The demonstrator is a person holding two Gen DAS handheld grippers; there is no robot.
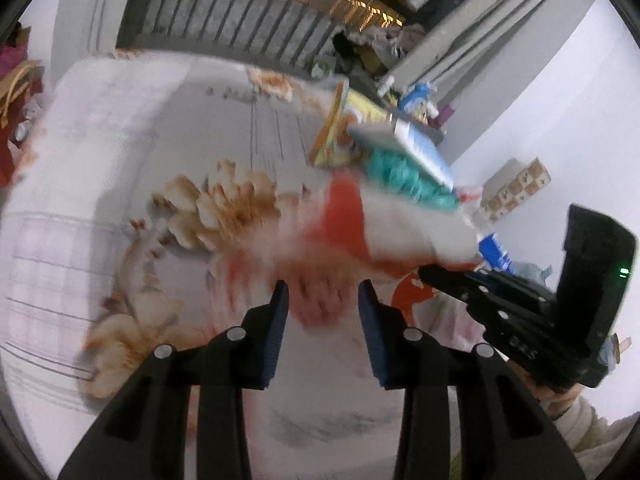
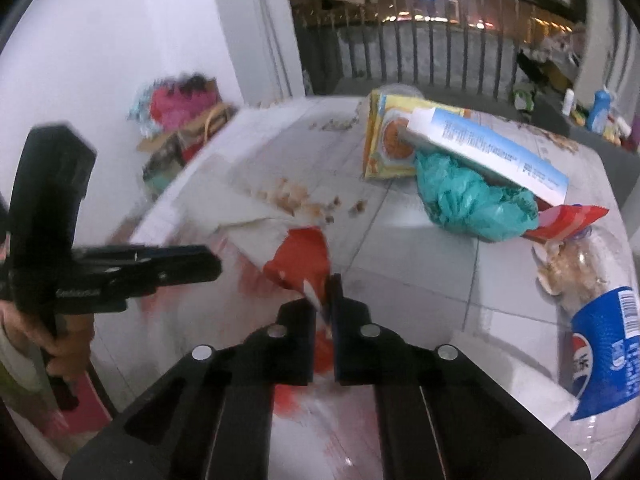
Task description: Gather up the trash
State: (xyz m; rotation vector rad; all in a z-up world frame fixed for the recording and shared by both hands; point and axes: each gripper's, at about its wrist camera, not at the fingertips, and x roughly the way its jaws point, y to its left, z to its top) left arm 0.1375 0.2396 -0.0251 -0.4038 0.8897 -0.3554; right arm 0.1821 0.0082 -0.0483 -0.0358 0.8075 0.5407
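Note:
A red and white plastic bag (image 2: 300, 260) hangs from my right gripper (image 2: 326, 284), which is shut on its edge above the table. The same bag shows blurred in the left wrist view (image 1: 360, 228). My left gripper (image 1: 322, 294) is open and empty, just below and in front of the bag; it shows from the side in the right wrist view (image 2: 200, 264). My right gripper also shows in the left wrist view (image 1: 430, 274). Trash lies on the table: a teal plastic bag (image 2: 472, 200), a white and blue box (image 2: 492, 152), a yellow carton (image 2: 392, 140), a red wrapper (image 2: 568, 220) and a Pepsi bottle (image 2: 608, 344).
The table has a floral white cloth (image 1: 120, 208). Crumbs (image 2: 296, 200) are scattered on it. A white napkin (image 2: 516, 384) lies under the bottle. Bags (image 2: 184, 112) sit on the floor at the left. A railing (image 2: 440, 64) and a shelf with bottles (image 2: 596, 112) stand behind.

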